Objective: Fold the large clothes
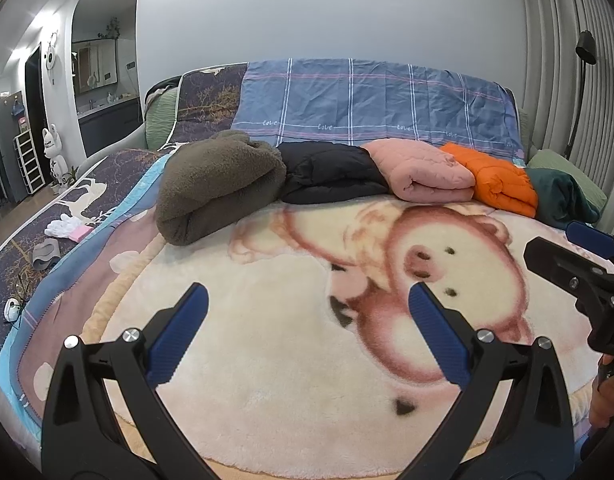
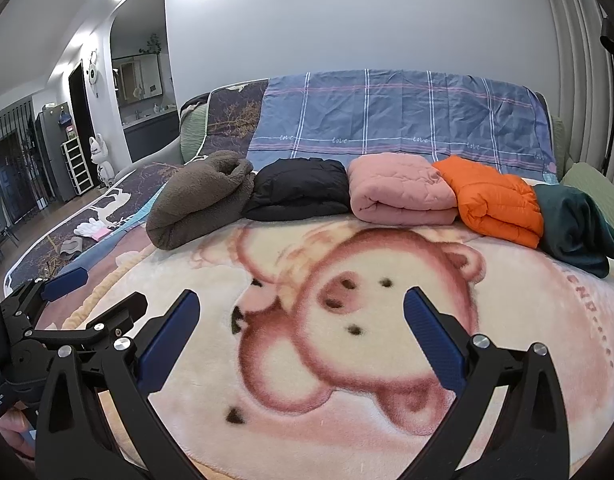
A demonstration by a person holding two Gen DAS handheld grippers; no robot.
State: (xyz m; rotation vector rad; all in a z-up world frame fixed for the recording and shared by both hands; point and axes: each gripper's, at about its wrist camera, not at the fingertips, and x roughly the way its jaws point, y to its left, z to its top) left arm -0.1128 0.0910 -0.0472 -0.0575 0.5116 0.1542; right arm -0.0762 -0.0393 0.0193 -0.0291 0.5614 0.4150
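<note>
Blue checked sheet (image 1: 371,96) repeating "love"; left gripper (image 1: 307,308) and right gripper (image 2: 301,316) wide apart, empty.

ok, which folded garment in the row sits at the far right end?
The dark teal garment, right of the orange puffer jacket; the brown fleece sits at the opposite end.

Pig-print blanket (image 2: 315,432) on bed; white gloves (image 1: 65,225); floor lamp (image 1: 583,80).
</note>
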